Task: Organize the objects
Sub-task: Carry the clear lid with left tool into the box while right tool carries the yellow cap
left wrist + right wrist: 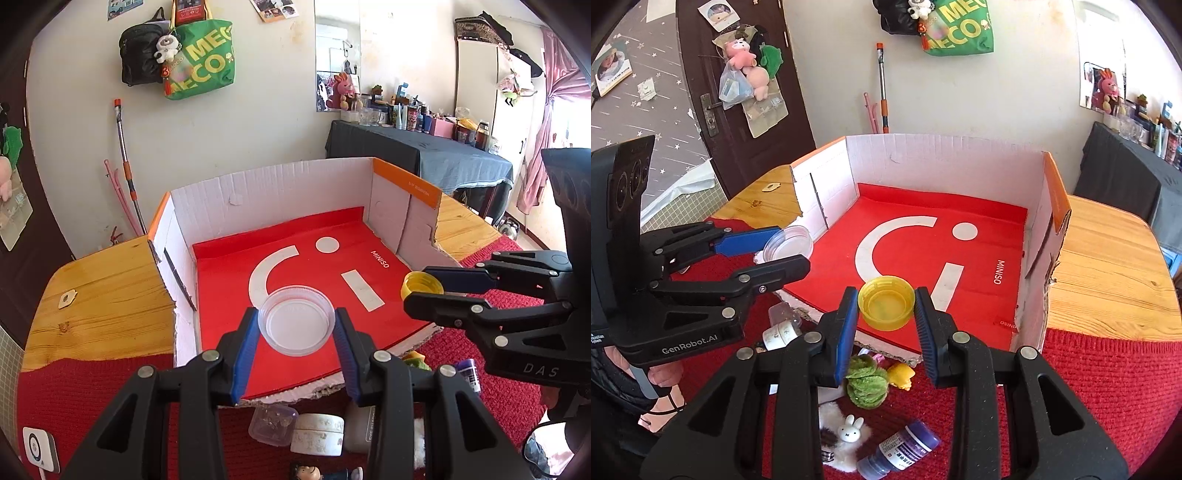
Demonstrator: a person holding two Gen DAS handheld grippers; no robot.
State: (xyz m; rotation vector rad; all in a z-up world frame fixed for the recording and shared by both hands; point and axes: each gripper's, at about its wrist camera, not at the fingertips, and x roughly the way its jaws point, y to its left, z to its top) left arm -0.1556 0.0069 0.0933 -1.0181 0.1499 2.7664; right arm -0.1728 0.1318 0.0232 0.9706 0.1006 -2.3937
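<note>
1. Clear plastic, round and shallow, the lid (295, 320) sits clamped between the blue pads of the left gripper (295, 328), open side toward the camera, held above the front part of the red liner.
2. The yellow cap (885, 302), hollow side up, is pinched the same way in the right gripper (886, 306), its pads pressing on either side of the cap's rim.
3. Both pieces hang over the near, cut-down edge of the white cardboard box (942, 155), whose floor is covered by a red MINISO bag (979, 266) with a white smile mark.
4. In the left wrist view the right gripper reaches in from the right with the yellow cap at the box's front right corner; in the right wrist view the left gripper comes in from the left with the clear lid at the front left corner.
5. The two grippers are well apart, one at each side of the box mouth.
6. A hand (661, 373) grips the left tool's handle.
7. In front of the box, on the red knitted cloth (1108, 387), lie a green fuzzy toy (866, 384), a small yellow toy (901, 374), a white rabbit figure (850, 432), and a purple bottle (901, 452) on its side.
8. A small clear container (272, 424) and a white jar (319, 434) lie there too.
9. The box rests on a wooden table (1108, 258).
</note>
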